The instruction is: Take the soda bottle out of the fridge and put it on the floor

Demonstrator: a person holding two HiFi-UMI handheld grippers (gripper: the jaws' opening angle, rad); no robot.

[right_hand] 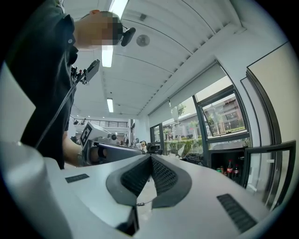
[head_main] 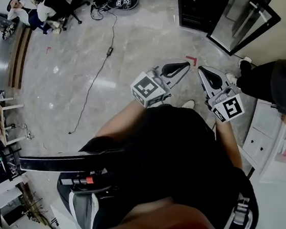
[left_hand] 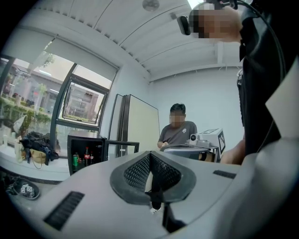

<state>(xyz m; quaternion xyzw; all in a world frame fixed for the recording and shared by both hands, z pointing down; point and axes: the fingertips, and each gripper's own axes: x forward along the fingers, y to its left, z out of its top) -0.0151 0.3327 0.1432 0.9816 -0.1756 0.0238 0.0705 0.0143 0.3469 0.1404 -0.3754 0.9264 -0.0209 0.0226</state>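
- Holding both arms out ahead of the body, left gripper (head_main: 185, 65) and right gripper (head_main: 203, 70) side by side, tips angled in toward each other.
- Pointing both level, aimed toward the fridge (head_main: 196, 8) and well short of it.
- Left gripper: closed right up, pads meeting at the tip, nothing between them.
- Right gripper: same story, pressed together and empty.
- Soda bottle (left_hand: 86, 156) upright inside the fridge on its shelf, red label showing, just beside a green can (left_hand: 75, 160); seen again from the right gripper view, inside the dark fridge.
- Fridge door (head_main: 242, 21) swung wide open, off to the fridge's right in the head view.
- On the floor (head_main: 135, 44) between the grippers and the fridge: a small red corner mark (head_main: 192, 59).
- Right of the fridge door, close to the right gripper: a standing person in dark clothes (head_main: 270, 82) with a phone in hand.
- Left of the fridge: a black cable (head_main: 92, 87) trailing across the floor.
- Beside the fridge's open door in the left gripper view: a seated person (left_hand: 177, 133).
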